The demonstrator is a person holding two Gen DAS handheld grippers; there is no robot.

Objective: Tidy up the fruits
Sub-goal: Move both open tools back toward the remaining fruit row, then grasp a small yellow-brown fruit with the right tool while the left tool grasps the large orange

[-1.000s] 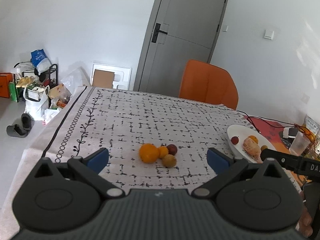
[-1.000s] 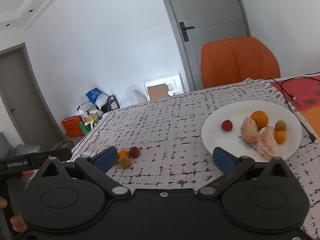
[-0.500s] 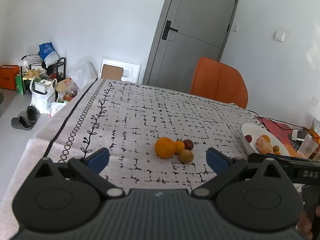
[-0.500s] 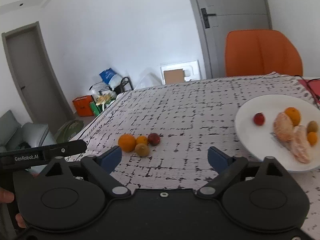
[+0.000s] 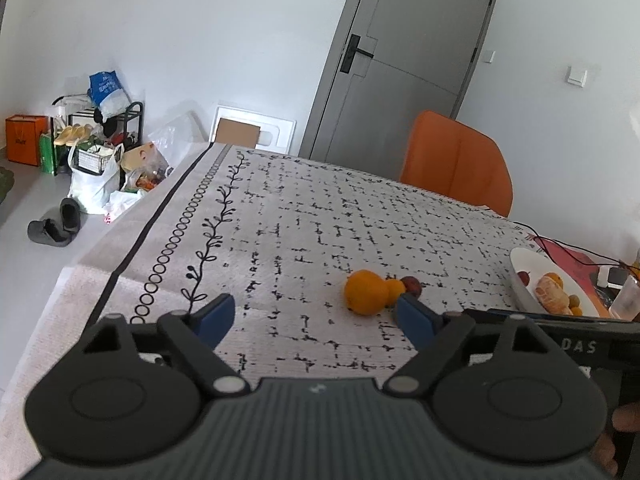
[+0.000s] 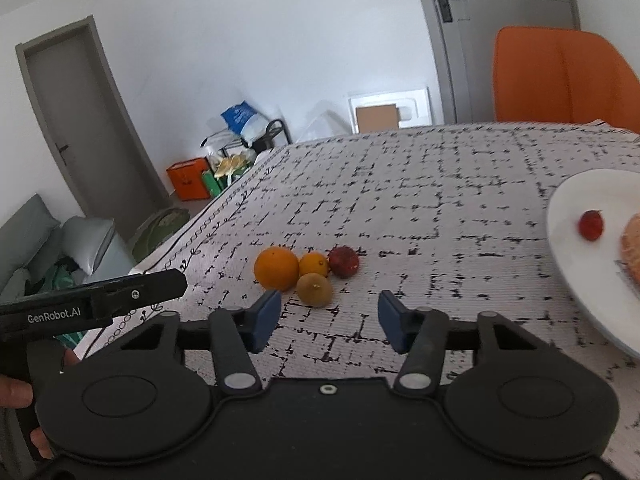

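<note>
R gripper point(image 6: 325, 322) jaws apart, nothing held, low over the tablecloth point(image 6: 420, 200). Just beyond its tips: brownish kiwi-like fruit point(image 6: 314, 289), then big orange point(image 6: 276, 268), small orange point(image 6: 314, 265) & dark red fruit point(image 6: 343, 261), all clustered touching. White plate point(image 6: 568, 240) to the right w/ small red fruit point(image 6: 591, 225). L gripper point(image 5: 316, 316) also spread wide, empty, cluster near its right finger. Orange chair point(image 5: 456, 164) at far edge
</note>
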